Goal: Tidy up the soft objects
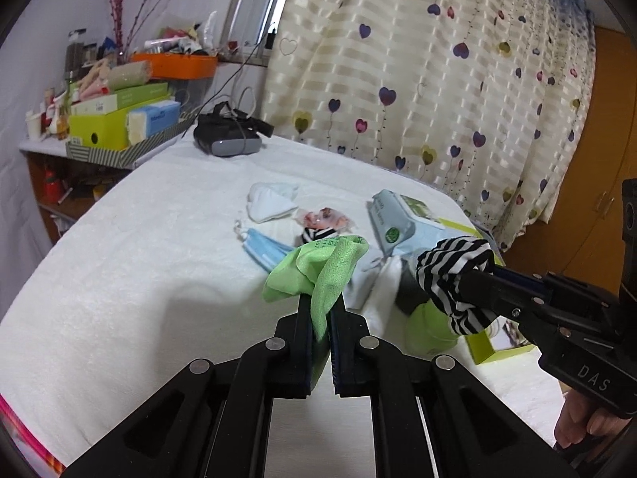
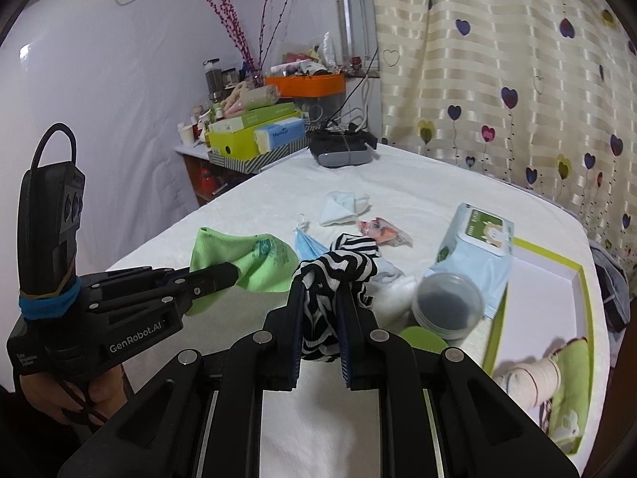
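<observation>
Left gripper (image 1: 320,310) clamped on green cloth (image 1: 314,271), right gripper (image 2: 321,298) at its 3 o'clock pinching striped fabric (image 2: 338,269), both lifted above white table (image 1: 139,247), green-rimmed tray (image 2: 573,279) at right gripper's 3 o'clock.

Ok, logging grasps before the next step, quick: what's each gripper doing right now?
Left gripper: closed on the green cloth.
Right gripper: closed on the striped fabric.

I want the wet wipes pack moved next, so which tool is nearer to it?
Right. The right tool, shut on the striped cloth, sits just beside the wet wipes pack. The left tool, holding the green cloth, is farther off to its left.
</observation>
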Tool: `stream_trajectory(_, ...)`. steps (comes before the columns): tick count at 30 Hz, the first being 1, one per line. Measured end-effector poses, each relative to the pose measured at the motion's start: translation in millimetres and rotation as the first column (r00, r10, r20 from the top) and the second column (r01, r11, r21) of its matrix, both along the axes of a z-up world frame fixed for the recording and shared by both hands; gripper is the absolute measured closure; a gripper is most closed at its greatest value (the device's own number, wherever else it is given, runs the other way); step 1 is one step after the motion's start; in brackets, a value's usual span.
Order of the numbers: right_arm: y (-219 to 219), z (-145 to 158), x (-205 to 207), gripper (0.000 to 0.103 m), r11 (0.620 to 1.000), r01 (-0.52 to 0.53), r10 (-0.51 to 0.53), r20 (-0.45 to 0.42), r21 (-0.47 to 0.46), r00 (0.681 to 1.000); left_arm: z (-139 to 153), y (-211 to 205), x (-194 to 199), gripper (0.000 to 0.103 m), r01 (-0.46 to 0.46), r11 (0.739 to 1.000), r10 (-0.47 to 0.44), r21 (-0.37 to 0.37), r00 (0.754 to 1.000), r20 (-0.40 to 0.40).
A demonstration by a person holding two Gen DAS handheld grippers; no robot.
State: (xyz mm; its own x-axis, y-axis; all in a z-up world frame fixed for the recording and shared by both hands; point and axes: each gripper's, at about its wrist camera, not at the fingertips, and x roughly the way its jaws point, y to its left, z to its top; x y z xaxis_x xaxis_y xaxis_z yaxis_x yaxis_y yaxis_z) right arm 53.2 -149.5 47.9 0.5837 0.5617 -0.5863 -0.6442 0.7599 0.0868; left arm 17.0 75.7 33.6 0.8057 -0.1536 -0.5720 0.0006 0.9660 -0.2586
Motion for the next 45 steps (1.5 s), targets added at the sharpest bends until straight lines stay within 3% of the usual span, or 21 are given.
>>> stream_trajectory(33,-103,9,-13,0.087,0.978,0.195,-0.197,0.017,0.080,0.980,28,-95,-1,0.096,0.191,0.981,-0.192,0.020,0.980,0.050)
stream_trajectory(45,-159,11,-12,0.087,0.940,0.325,-0.328,0.015,0.101,0.945,36,-136,5,0.096,0.286,0.958,-0.288,0.030,0.955,0.067)
